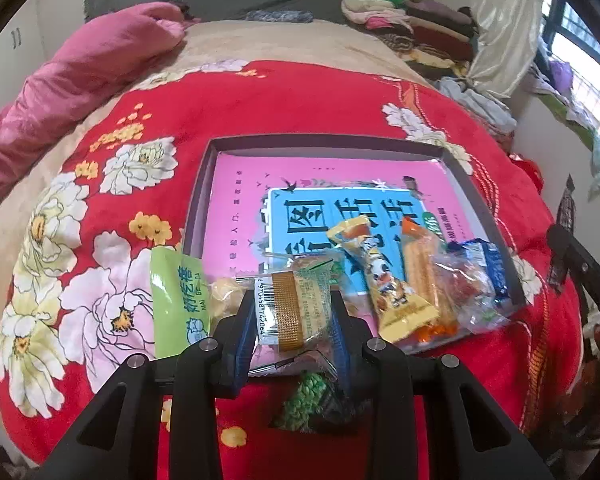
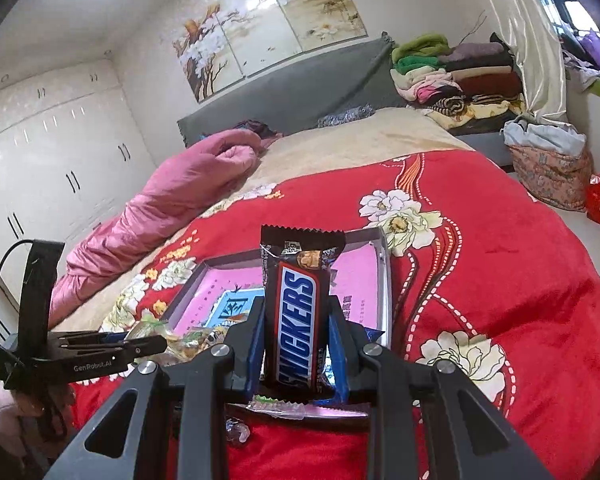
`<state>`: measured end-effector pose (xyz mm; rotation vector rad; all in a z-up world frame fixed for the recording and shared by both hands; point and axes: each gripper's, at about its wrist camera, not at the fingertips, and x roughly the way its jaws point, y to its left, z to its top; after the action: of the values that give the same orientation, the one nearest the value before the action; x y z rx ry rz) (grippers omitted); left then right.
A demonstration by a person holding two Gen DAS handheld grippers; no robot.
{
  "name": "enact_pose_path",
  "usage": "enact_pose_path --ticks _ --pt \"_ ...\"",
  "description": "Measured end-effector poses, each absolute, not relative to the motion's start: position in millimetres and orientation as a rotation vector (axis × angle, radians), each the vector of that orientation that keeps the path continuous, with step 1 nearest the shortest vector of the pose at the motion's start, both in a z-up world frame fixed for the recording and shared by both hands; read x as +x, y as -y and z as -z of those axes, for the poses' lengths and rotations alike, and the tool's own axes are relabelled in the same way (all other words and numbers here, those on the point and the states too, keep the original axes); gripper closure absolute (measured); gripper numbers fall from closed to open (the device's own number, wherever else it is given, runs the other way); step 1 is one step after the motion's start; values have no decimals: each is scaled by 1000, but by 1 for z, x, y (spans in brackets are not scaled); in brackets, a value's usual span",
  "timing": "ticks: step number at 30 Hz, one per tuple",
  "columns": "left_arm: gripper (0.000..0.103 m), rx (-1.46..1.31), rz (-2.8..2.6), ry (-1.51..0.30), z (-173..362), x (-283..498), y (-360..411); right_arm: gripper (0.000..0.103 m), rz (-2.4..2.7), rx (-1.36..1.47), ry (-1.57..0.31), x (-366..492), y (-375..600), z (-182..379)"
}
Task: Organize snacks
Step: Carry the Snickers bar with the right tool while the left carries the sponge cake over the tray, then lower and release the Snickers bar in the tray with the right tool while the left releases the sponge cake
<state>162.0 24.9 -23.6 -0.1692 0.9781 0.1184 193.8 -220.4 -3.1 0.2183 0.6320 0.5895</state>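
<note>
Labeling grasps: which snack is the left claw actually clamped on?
The clear-wrapped pastry with the barcode label, pinched between the left claw fingers. The green packet, yellow cartoon packet and orange stick packet lie loose.

1. The left wrist view looks forward and down from close above the near edge of the shallow box (image 1: 484,208) on the bed (image 1: 260,100), facing the headboard.
2. The right wrist view sits slightly farther back and higher, tilted up toward the wall.
3. Both share the box (image 2: 384,280), the red floral blanket (image 2: 500,260), the pink quilt (image 2: 172,196) and the clothes pile (image 2: 460,76).
</note>
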Motion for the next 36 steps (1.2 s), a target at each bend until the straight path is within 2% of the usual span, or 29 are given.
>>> enact_pose_path --ticks 36 --pt "68 -138 -87 -1031 55 181 -4 74 -590 175 -767 219 204 40"
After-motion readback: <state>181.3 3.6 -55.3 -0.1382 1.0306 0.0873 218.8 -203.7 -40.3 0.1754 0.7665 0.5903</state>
